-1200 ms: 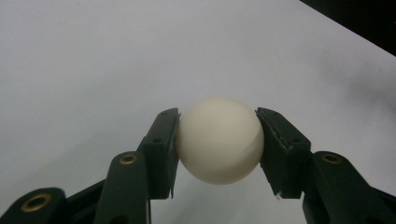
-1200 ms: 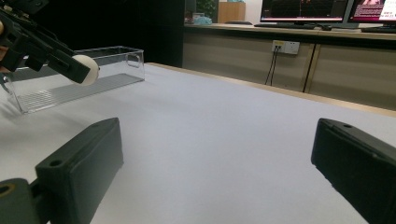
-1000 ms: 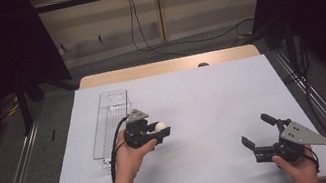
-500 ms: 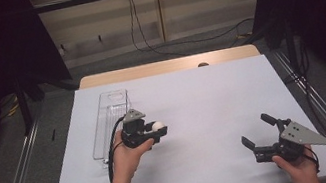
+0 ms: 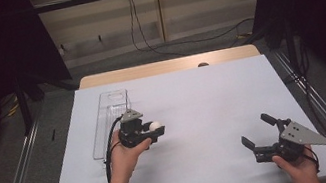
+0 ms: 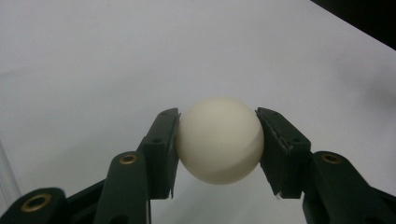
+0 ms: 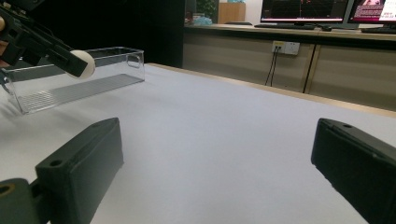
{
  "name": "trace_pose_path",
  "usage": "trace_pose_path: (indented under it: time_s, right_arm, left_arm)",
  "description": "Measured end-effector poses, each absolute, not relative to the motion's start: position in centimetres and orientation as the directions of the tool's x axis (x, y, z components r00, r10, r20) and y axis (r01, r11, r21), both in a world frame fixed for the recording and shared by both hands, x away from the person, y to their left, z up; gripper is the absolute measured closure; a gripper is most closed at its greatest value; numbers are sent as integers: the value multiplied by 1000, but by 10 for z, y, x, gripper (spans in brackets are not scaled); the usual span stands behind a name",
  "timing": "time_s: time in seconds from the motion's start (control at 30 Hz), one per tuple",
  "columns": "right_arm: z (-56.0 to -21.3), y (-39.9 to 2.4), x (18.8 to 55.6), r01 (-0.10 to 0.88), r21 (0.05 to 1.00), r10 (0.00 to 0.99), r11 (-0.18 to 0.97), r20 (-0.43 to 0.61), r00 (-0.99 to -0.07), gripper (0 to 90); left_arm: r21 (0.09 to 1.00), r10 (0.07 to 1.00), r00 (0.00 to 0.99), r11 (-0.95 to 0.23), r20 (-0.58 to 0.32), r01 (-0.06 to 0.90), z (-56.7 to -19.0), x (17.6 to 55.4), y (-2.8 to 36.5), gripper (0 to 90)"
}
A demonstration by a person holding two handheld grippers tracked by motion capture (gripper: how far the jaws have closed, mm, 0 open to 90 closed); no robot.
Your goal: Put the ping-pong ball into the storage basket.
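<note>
A wooden table [image 5: 167, 66] carries a white sheet [image 5: 205, 114], and a clear, seemingly empty container [image 5: 109, 116] lies on it.

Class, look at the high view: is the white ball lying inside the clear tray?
No, the left gripper holds the white ball beside the clear tray.

- No text, label, brand, number or sign can be read on anything lying on the counter [image 5: 205, 114];
- In the right gripper view, two monitors [image 7: 303, 10] beyond the counter's far edge show coloured lines and marks; these are too small and blurred to read;
- The white ball [image 6: 219, 140] bears no visible print.
</note>
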State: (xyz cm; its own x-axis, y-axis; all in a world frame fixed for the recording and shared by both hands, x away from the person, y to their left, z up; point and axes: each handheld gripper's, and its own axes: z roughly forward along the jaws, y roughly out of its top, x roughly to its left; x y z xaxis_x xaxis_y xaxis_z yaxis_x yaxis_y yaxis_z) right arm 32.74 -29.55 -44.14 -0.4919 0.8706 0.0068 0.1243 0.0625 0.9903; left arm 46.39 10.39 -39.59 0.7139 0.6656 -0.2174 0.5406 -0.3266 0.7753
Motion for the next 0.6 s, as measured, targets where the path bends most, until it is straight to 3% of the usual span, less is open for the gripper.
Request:
trace_pose_path:
  time_s: [0.6]
  right_arm:
    - [-441,-296,327,126,990,869,61,9,-494,17]
  left_arm:
    - [775,674,707,-325,-212,542,-391,464,112,512]
